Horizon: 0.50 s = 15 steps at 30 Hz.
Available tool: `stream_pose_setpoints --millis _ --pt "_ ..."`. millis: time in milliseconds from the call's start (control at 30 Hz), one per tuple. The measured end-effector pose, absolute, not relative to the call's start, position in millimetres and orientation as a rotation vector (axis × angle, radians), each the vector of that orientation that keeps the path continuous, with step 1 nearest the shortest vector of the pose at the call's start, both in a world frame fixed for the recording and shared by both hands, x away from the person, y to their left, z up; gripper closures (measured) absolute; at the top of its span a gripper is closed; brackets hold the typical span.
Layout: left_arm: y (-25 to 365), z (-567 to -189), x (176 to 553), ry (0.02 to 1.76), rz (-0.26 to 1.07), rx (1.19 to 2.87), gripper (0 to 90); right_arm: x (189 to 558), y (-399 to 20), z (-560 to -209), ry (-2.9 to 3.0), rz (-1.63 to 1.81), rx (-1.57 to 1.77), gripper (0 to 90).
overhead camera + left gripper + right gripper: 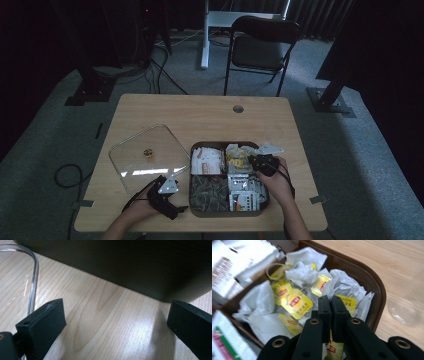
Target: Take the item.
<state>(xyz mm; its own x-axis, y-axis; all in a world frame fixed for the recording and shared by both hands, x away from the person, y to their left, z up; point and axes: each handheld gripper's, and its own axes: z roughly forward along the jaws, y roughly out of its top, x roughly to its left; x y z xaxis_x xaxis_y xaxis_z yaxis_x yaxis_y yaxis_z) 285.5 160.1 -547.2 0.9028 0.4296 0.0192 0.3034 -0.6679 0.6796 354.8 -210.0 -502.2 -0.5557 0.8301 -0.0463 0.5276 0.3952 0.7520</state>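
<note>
A dark brown tray (225,143) with several compartments sits at the table's near right. Its far-right compartment holds yellow-tagged tea bags (295,301). My right gripper (249,162) reaches into that compartment. In the right gripper view its jaws (330,300) are pressed together, tips down among the bags. I cannot tell whether thin paper is pinched between them. My left gripper (180,207) rests on the table left of the tray. It is open (116,322) with only bare wood between the fingers (42,322), facing the tray's dark wall (125,265).
A clear square lid (145,160) with a small knob (148,152) lies left of the tray; its edge (33,277) runs beside my left gripper. Other compartments hold white-red packets (206,161), dark packets (209,192) and white-green packets (245,192). A chair (260,45) stands beyond the table.
</note>
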Motion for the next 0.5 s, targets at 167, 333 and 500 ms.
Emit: stream_pose_setpoints --millis 167,333,500 --pt "160 -547 286 0.52 0.231 2.349 1.8 351 -214 -496 2.207 1.064 1.166 89.0" --pt "160 -547 285 0.522 0.229 2.349 1.8 348 -217 -488 2.192 1.119 1.151 89.1" --pt "160 -547 285 0.521 0.231 2.35 1.8 346 -219 -480 2.185 1.16 1.146 89.1"
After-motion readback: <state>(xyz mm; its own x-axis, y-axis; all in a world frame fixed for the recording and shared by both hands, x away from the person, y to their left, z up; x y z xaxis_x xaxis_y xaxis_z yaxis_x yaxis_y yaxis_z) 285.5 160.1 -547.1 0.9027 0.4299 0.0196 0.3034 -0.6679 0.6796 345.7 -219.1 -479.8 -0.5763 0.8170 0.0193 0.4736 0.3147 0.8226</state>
